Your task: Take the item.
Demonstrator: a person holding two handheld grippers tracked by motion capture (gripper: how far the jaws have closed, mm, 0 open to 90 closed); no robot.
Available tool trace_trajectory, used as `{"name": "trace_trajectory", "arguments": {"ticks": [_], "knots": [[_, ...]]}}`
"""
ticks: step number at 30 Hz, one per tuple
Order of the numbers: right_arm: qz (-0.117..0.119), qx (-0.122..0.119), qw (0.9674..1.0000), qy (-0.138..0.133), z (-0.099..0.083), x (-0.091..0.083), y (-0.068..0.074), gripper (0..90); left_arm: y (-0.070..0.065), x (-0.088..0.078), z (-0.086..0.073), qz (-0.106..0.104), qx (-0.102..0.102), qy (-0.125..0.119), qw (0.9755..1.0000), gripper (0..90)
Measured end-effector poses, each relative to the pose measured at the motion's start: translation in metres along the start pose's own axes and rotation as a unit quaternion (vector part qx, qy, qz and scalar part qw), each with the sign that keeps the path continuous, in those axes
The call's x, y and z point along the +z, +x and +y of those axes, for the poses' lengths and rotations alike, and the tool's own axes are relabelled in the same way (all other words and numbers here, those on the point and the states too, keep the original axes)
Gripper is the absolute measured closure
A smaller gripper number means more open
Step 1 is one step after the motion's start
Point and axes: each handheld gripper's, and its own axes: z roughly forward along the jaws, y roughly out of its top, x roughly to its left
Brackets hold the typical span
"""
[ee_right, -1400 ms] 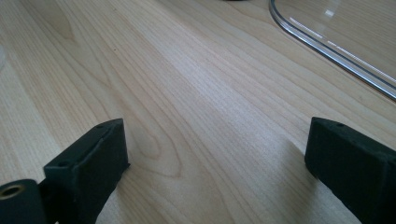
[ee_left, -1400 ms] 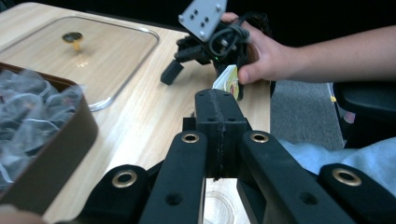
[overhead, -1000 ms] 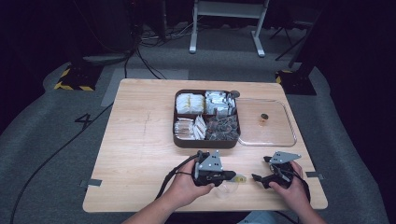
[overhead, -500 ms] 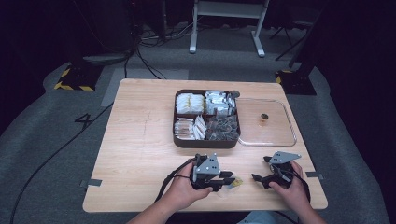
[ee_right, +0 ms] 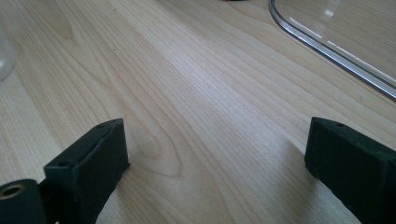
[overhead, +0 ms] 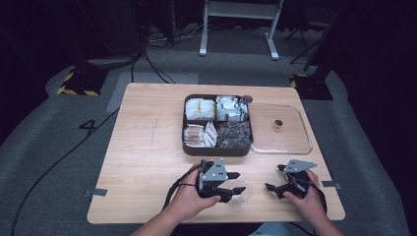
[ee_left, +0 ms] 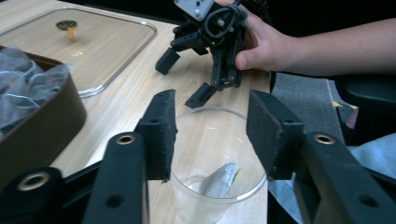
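Left gripper [ee_left: 210, 140] sits at the near edge of the pale wooden table [overhead: 147, 147], its black jaws spread around a small clear plastic cup [ee_left: 217, 163] without pressing it; one pad is at the rim, the other stands off. A silvery sachet [ee_left: 219, 179] lies in the cup's bottom. My right gripper [overhead: 287, 184] rests to the right, jaws wide and empty over bare wood. Farther off stands the dark brown four-compartment tray of packets [overhead: 218, 147], with its clear rectangular lid [overhead: 295, 142] lying flat just right of it. My worry: the cup looks light, so closing off-centre could tip it, and squeezing hard might buckle its thin wall.
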Motion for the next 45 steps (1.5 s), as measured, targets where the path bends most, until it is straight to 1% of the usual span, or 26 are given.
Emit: {"name": "trace_trajectory", "arguments": {"ticks": [4,6,8,10,13,14,15,16,17,18,20,24,26,28,29,30,31,33,34,36,39,40,41,45], "knots": [[0.000,0.000,1.0000,0.000,0.000,0.000,0.000,6.1,0.003,-0.008,0.002,0.018,0.002,0.002,0.9998,46.0],[0.000,0.000,1.0000,0.000,0.000,0.000,0.000,6.1,0.005,-0.013,0.003,0.032,0.000,0.002,0.9995,43.2],[0.000,0.001,1.0000,0.000,0.000,0.000,0.000,6.1,0.007,-0.018,0.003,0.052,-0.003,0.004,0.9986,39.7],[0.000,0.000,1.0000,0.000,0.000,0.000,0.000,6.1,0.009,-0.025,0.003,0.079,-0.003,0.012,0.9968,37.1],[0.000,0.001,1.0000,0.000,0.000,0.000,0.000,6.1,0.013,-0.034,0.002,0.092,-0.016,0.009,0.9956,34.4],[0.000,0.001,1.0000,0.001,0.000,0.000,0.000,6.1,0.014,-0.038,0.001,0.099,-0.020,0.011,0.9948,34.1],[0.000,0.001,1.0000,0.001,0.000,0.000,0.000,6.1,0.014,-0.038,0.001,0.099,-0.020,0.011,0.9948,33.8],[-0.001,0.000,1.0000,0.000,0.001,0.001,0.000,6.1,0.016,-0.044,-0.001,0.113,-0.021,0.018,0.9932,33.3],[-0.001,0.001,1.0000,0.001,0.002,0.002,-0.001,6.1,0.016,-0.044,-0.001,0.113,-0.021,0.018,0.9932,32.8],[-0.001,0.001,1.0000,0.001,0.002,0.002,-0.001,6.1,0.017,-0.049,-0.003,0.127,-0.024,0.026,0.9913,32.6],[-0.001,0.000,1.0000,0.000,0.003,0.003,-0.001,6.1,0.019,-0.054,-0.007,0.140,-0.026,0.036,0.9891,32.1],[-0.001,0.001,1.0000,0.001,0.003,0.003,-0.001,6.1,0.022,-0.062,-0.013,0.146,-0.033,0.043,0.9877,30.9],[-0.001,0.001,1.0000,0.001,0.003,0.003,-0.001,6.1,0.024,-0.066,-0.015,0.149,-0.031,0.050,0.9870,30.0],[-0.001,0.001,1.0000,0.001,0.003,0.003,-0.001,6.1,0.024,-0.068,-0.017,0.151,-0.032,0.052,0.9867,29.6],[-0.001,0.001,1.0000,0.001,0.003,0.003,-0.001,6.1,0.026,-0.072,-0.020,0.158,-0.026,0.061,0.9852,28.9],[-0.001,0.001,1.0000,0.001,0.003,0.003,-0.001,6.1,0.028,-0.075,-0.023,0.162,-0.023,0.066,0.9843,28.5],[-0.001,0.001,1.0000,0.001,0.003,0.003,-0.001,6.1,0.029,-0.077,-0.025,0.164,-0.024,0.069,0.9837,28.0],[-0.001,0.001,1.0000,0.001,0.003,0.003,-0.001,6.1,0.033,-0.083,-0.031,0.173,-0.028,0.075,0.9817,27.7],[-0.001,0.001,1.0000,0.001,0.003,0.003,-0.001,6.1,0.035,-0.085,-0.034,0.174,-0.029,0.078,0.9812,27.7],[-0.001,0.001,1.0000,0.000,0.003,0.003,-0.001,6.1,0.038,-0.091,-0.041,0.182,-0.035,0.087,0.9789,27.4],[-0.002,0.002,1.0000,0.000,0.003,0.003,-0.001,6.1,0.043,-0.098,-0.050,0.195,-0.037,0.107,0.9742,27.3],[-0.002,0.002,1.0000,0.000,0.003,0.003,-0.001,6.1,0.044,-0.100,-0.054,0.202,-0.038,0.113,0.9721,27.0],[-0.003,0.002,1.0000,0.000,0.003,0.003,-0.001,6.2,0.045,-0.102,-0.057,0.204,-0.038,0.114,0.9714,26.9],[-0.003,0.002,1.0000,0.000,0.003,0.003,0.000,6.2,0.052,-0.108,-0.070,0.212,-0.059,0.118,0.9683,26.2]]}}
